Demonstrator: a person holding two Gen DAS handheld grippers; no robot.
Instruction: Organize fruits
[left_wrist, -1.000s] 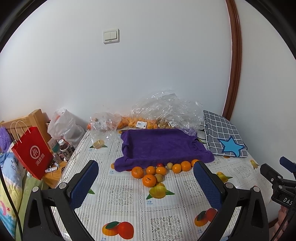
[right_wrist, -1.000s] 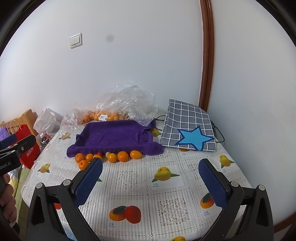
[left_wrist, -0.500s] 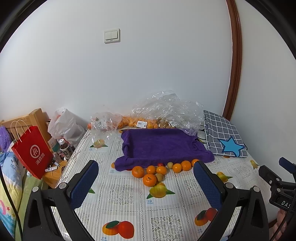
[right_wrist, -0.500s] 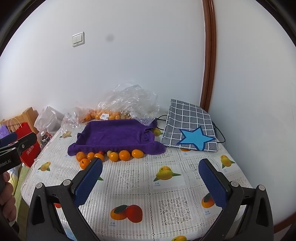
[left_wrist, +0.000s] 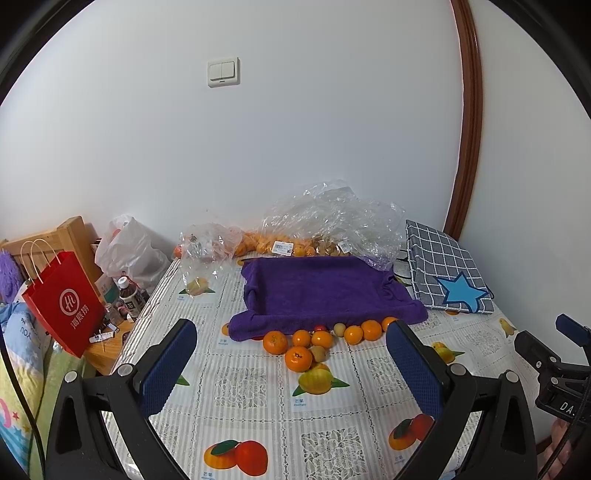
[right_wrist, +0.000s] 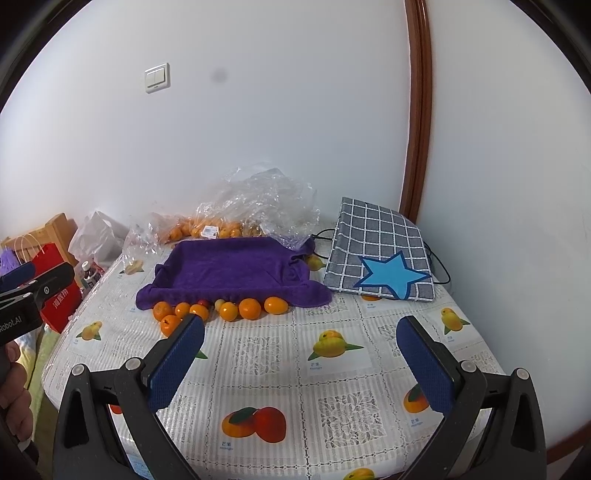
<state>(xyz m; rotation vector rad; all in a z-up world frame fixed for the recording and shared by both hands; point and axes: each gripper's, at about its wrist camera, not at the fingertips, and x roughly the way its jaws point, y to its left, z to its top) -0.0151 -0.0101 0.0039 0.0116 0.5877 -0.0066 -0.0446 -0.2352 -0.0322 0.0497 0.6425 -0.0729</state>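
Several loose oranges (left_wrist: 322, 339) with a few small pale and red fruits lie in a row on the table before a purple towel-lined tray (left_wrist: 317, 288). They also show in the right wrist view (right_wrist: 229, 310), with the tray (right_wrist: 229, 266) behind. My left gripper (left_wrist: 291, 360) is open and empty, held above the table short of the fruit. My right gripper (right_wrist: 301, 352) is open and empty, to the right of the row.
Clear plastic bags of oranges (left_wrist: 325, 229) sit behind the tray against the wall. A grey checked pouch with a blue star (right_wrist: 384, 258) lies at the right. A red paper bag (left_wrist: 62, 295), a bottle and a white bag stand off the table's left edge.
Both grippers have drifted slightly; the view has shifted a little. Nothing was grasped or moved.
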